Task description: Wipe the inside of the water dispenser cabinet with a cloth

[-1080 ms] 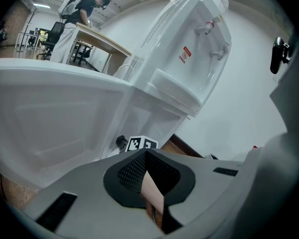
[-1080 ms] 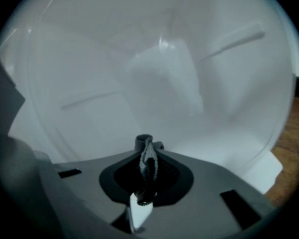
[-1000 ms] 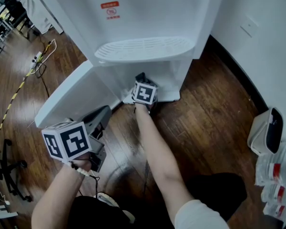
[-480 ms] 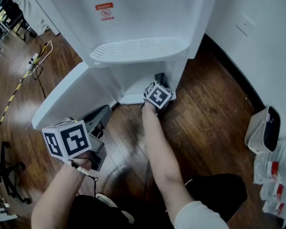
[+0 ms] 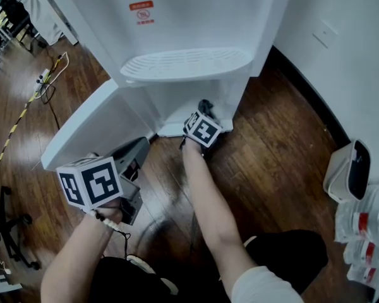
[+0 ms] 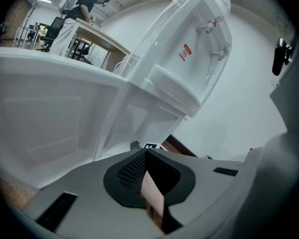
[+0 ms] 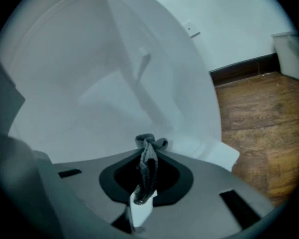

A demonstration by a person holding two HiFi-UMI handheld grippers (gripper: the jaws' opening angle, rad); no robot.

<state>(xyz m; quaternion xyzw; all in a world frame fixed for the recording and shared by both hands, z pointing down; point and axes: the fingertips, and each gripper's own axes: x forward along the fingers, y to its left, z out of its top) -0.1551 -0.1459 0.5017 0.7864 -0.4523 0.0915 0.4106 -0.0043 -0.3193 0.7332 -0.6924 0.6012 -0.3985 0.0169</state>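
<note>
In the head view, the white water dispenser is standing on a wooden floor beside a white wall. Its cabinet door is hanging open to the left. The right tool is reaching into the bottom of the open cabinet, towards its right side, with its marker cube facing up just outside the opening. The left tool is hovering low over the floor in front of the open door, well apart from the right one. A white bin is sitting on the floor at the right, and cables are trailing across the floor at the left.

In the left gripper view, the left tool is showing its two jaws pressed together with nothing between them. It is pointing towards the dispenser, with the inner face of the door filling the left side. A person is standing at a table far behind.

In the right gripper view, the right tool is pinching a dark grey cloth between its closed jaws, and a small bunch of the cloth is sticking out past the tips. The tool is pointing into the white interior of the cabinet; whether the cloth is touching the cabinet surface cannot be told. The floor and a dark skirting board are showing at the right.
</note>
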